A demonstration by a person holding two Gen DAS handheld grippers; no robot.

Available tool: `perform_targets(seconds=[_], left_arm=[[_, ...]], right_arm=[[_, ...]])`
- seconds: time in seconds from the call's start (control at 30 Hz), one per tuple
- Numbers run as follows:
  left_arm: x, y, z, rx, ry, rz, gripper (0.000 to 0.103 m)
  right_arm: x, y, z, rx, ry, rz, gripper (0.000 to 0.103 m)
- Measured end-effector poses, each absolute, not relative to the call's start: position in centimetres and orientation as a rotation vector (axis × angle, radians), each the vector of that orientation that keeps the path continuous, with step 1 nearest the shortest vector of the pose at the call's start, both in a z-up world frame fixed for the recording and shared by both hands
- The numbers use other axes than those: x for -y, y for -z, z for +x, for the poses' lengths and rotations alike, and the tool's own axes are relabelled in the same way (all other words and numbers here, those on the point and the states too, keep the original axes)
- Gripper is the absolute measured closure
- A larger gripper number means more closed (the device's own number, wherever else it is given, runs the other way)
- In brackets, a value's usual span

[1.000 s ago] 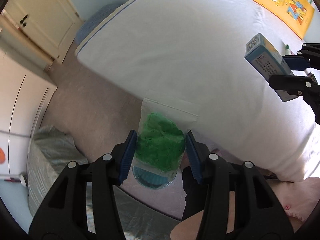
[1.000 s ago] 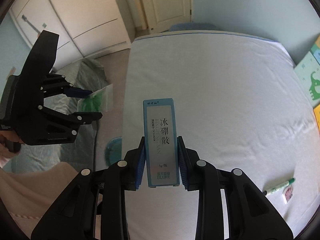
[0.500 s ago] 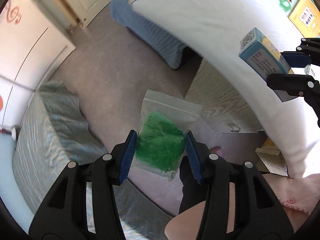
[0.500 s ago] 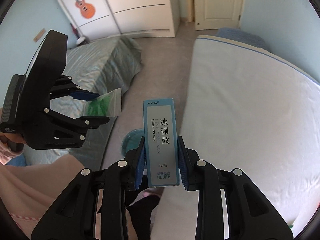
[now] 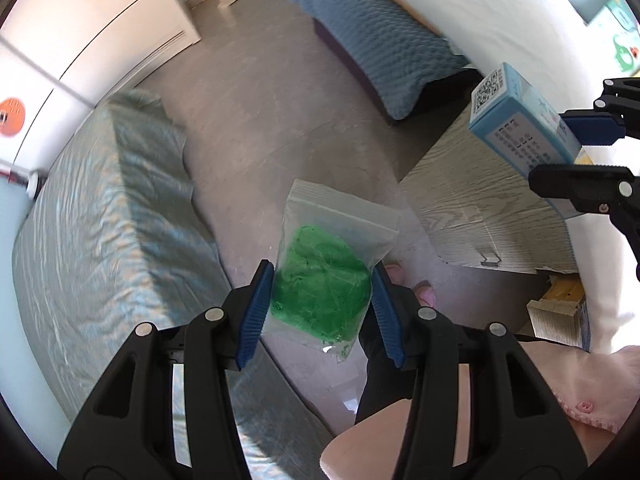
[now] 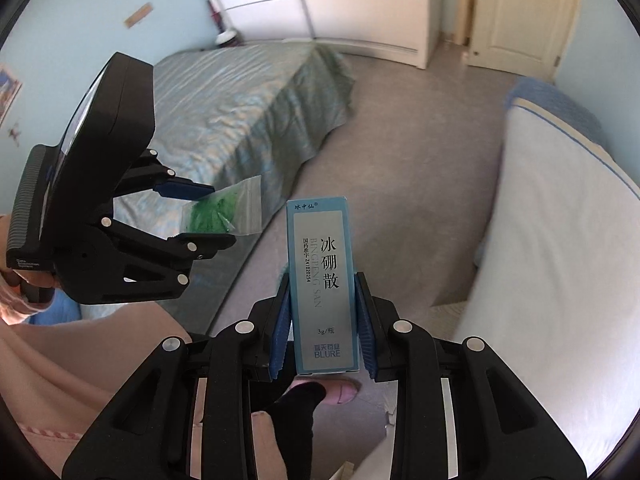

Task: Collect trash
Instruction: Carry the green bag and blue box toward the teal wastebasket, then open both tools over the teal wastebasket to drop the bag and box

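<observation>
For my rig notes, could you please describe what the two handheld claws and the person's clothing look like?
Both the left claw and the right claw are matte black plastic with silver rivets and ribbed blue pads. The left one's boxy black housing has a ribbed edge and small white lettering. The person wears a pale pink garment and a black sock.

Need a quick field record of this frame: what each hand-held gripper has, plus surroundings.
left hand-held gripper: shut on a clear zip plastic bag of green material, bag's sealed end pointing away from the camera
right hand-held gripper: shut on an upright light-blue cardboard medicine box, printed face toward the camera
below: grey floor
to one side: bed with a grey-green striped cover
other side: white mattress
bin: none in view
</observation>
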State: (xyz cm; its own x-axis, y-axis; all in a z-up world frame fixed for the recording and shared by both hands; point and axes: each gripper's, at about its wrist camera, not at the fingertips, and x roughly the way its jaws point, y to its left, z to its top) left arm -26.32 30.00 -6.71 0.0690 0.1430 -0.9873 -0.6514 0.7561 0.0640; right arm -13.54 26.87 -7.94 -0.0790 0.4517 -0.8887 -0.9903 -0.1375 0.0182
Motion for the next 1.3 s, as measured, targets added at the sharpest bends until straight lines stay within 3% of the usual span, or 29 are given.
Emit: perform_targets(seconds=[0.77,0.8,0.83,0.87,0.9,1.03,1.3], left_arm=[[-31.5,8.2,-31.4,-1.372,-0.713,-0.584,0.054],[-31.6,8.3,-31.5,-1.371,-0.714,-0.596,0.047],[-31.8,8.4,-31.5,-1.372,-0.718,-0.609,0.033],[-31.8,8.4,-31.6,-1.368,-0.723,-0.612,0.029],[-31.8,8.3,-31.6,-1.363,-0.725,-0.613,0.023],[-31.8,8.4,-31.6,-1.367,-0.711,-0.602,0.015],[-31.4,8.4,-30.9,-1.375,-0.684,-0.580,0.013]], right_arm=[[-31.7,10.0,-18.4,-0.823,-1.635,-1.085,0.071],[-31.5,9.9,-18.3,-0.821,-1.637,-1.080,0.069],[-31.5,9.7,-18.1,-0.817,-1.637,-1.073,0.067],[-31.3,9.6,-17.9,-0.810,-1.632,-1.065,0.047],[-31.3,9.5,-17.8,-0.802,-1.627,-1.052,0.035],[-31.0,8.9,-16.6,-0.816,-1.606,-1.013,0.035],[-30.2,8.5,-15.5,-0.817,-1.557,-0.980,0.035]])
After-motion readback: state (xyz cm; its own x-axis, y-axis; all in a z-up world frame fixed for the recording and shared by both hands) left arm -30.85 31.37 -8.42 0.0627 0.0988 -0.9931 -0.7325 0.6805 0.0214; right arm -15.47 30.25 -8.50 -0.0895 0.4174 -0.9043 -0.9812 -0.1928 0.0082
